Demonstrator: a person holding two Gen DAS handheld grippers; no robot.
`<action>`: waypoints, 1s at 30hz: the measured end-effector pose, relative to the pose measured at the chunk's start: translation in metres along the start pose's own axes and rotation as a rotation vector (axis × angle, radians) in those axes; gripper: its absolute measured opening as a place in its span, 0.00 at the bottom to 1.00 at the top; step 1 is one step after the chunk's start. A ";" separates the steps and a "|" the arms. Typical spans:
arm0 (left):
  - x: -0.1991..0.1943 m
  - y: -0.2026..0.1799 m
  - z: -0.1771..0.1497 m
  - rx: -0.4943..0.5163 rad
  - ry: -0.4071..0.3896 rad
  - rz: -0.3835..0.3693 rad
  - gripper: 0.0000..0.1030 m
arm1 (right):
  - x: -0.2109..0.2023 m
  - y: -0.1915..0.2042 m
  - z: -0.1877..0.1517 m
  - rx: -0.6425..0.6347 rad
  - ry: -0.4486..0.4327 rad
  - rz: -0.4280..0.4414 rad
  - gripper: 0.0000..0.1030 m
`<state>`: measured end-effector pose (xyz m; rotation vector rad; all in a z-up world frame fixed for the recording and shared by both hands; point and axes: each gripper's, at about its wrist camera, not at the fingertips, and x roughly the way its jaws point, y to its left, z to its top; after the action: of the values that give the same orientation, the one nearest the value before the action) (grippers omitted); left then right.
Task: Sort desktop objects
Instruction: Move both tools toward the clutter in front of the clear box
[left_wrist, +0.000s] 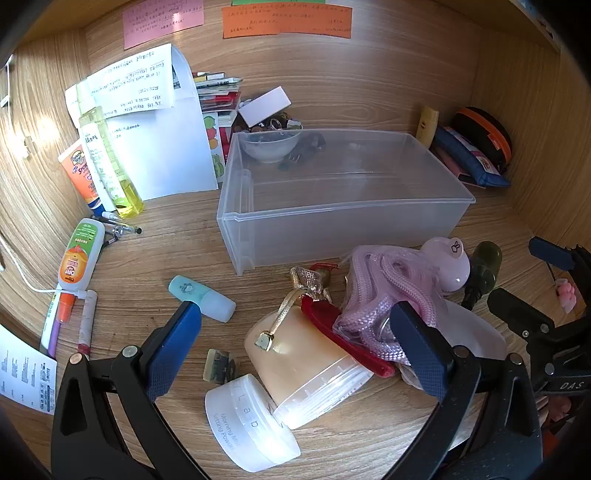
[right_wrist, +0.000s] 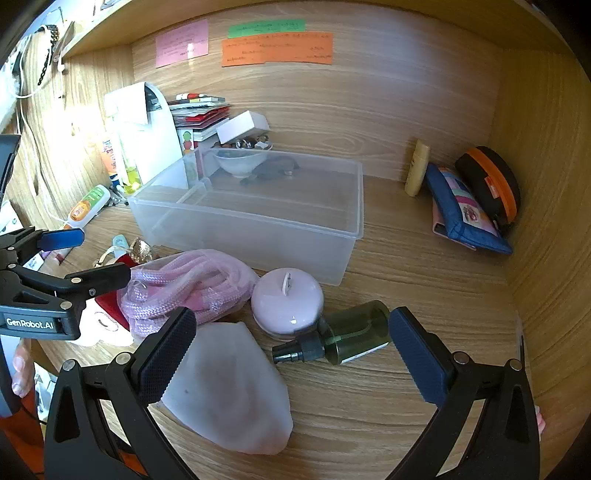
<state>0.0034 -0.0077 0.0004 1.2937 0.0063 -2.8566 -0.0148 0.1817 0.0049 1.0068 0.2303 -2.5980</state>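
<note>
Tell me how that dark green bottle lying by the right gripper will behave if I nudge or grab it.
The green bottle lies on its side on the desk and looks round, so a nudge probably rolls it. Its smooth, see-through wall may slip between the pads. It looks nearly empty, so likely light; the open right gripper could knock it away.

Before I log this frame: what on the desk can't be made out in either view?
- Notes on the pink sheet and orange sheet: writing too small, both views.
- Contents of the small bowl: blurred behind the translucent bin wall.
- Stacked booklets: mostly hidden by the white folder, left wrist view.
</note>
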 end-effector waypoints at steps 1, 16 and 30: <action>0.000 0.000 0.000 -0.001 0.000 0.001 1.00 | 0.000 0.000 0.000 0.002 0.000 -0.002 1.00; -0.003 0.003 -0.001 -0.014 -0.019 0.017 1.00 | 0.000 -0.004 0.000 0.014 -0.001 -0.001 1.00; -0.016 0.051 0.004 -0.080 -0.021 -0.156 1.00 | -0.001 -0.012 -0.004 -0.017 -0.008 -0.023 1.00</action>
<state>0.0108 -0.0584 0.0150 1.3030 0.2290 -2.9625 -0.0156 0.1947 0.0029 0.9935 0.2625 -2.6156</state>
